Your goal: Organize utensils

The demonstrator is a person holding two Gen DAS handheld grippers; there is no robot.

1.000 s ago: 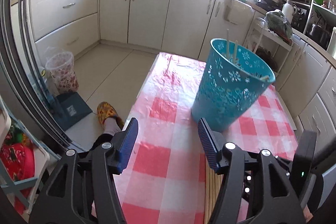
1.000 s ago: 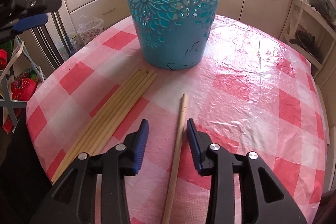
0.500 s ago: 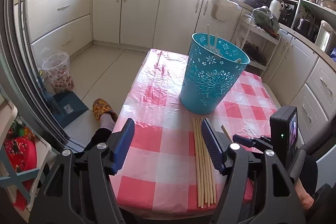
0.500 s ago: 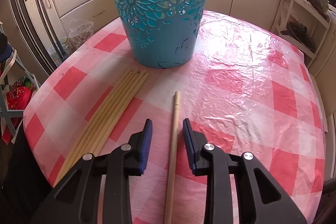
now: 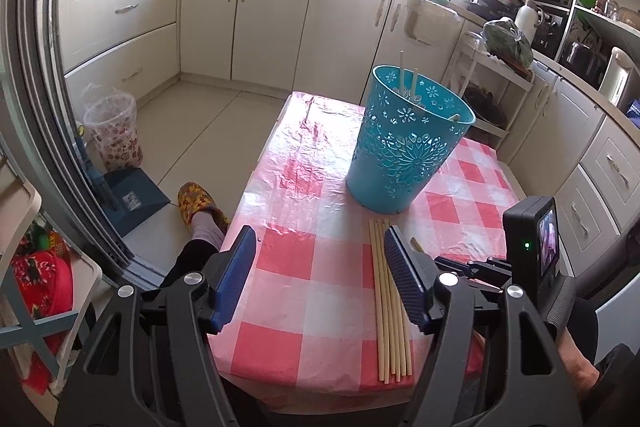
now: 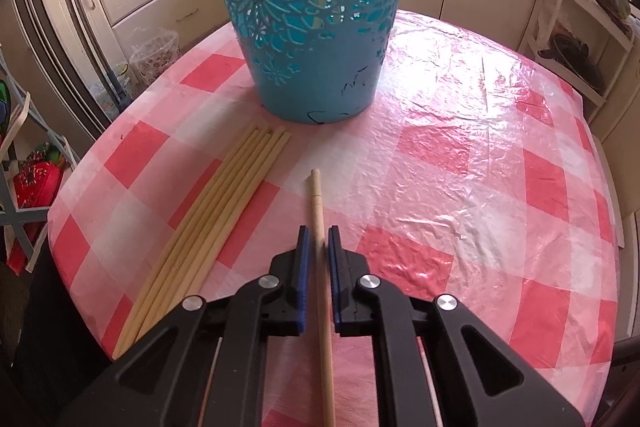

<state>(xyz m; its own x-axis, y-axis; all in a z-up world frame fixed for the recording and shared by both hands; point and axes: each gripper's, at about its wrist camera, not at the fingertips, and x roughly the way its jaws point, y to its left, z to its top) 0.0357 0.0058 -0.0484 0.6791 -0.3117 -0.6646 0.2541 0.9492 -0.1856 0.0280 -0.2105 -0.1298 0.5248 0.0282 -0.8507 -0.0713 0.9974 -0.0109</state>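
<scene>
My right gripper [image 6: 317, 241] has just been closing its fingers [image 6: 303, 251], and they now pinch a single wooden chopstick [image 6: 318, 203] that lies on the worktop [image 6: 460, 187], its far tip pointing toward the teal basket [image 6: 308, 7]. Just to the left of it sits a bundle of chopsticks [image 6: 224, 211], side by side, the far ends almost at the basket's base (I cannot tell whether they touch it). My left gripper [image 5: 318, 263] hangs over the near left part of the checked cloth with its fingers [image 5: 236, 275] wide apart and nothing between them; they have just been opening a little. From this side a few sticks already stand inside the basket [image 5: 404, 143].
</scene>
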